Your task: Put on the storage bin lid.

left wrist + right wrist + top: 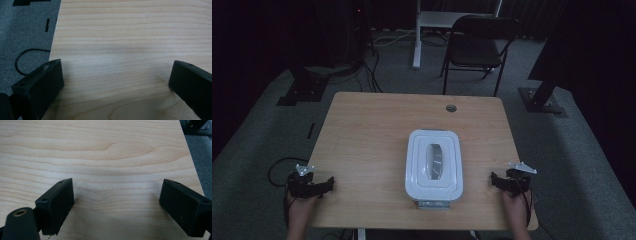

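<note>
A white rectangular container with a lid and a clear window in its top sits on the wooden table, near the front middle. My left gripper rests at the table's front left corner, well left of the container. In the left gripper view its jaws stand wide apart, so my left gripper is open over bare wood. My right gripper rests at the front right edge, right of the container. My right gripper is open too, nothing between its jaws.
A round cable hole lies near the table's far edge. A black folding chair and dark stand bases sit on the grey carpet beyond. A black cable loops on the floor left of the table.
</note>
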### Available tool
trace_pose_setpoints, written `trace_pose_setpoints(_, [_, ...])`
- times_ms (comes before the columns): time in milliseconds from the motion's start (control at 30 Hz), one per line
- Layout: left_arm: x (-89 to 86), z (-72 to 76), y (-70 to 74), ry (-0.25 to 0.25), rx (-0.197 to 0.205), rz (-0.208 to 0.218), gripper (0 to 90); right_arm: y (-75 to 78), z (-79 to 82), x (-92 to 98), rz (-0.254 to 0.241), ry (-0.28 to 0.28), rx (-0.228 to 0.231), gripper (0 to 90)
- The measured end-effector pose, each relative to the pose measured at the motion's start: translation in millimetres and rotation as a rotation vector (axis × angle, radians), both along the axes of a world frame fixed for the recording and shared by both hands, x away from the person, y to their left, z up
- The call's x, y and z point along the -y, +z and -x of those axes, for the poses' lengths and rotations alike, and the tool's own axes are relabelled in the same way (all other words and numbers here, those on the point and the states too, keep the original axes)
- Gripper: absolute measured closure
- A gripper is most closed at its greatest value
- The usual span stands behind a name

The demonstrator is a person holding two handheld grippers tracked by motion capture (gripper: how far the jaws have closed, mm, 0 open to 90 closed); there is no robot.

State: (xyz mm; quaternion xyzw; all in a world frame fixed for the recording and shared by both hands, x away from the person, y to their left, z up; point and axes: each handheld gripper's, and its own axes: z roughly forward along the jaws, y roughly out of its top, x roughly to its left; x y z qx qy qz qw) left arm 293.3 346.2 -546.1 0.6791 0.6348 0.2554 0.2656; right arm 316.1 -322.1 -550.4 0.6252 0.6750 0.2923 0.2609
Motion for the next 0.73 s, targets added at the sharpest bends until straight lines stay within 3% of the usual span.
trace_pose_setpoints(167, [-0.2, -6.1, 0.1, 0.040, -0.002, 0.000, 0.3, 0.0, 0.0, 0.0, 0.000, 0.000, 0.000, 12.0])
trace_pose_setpoints(733, [-0.3, -11.2, 0.2, 0.030, -0.003, -0.002, 0.4, 0.0, 0.0, 0.1, 0.000, 0.000, 0.000, 12.0])
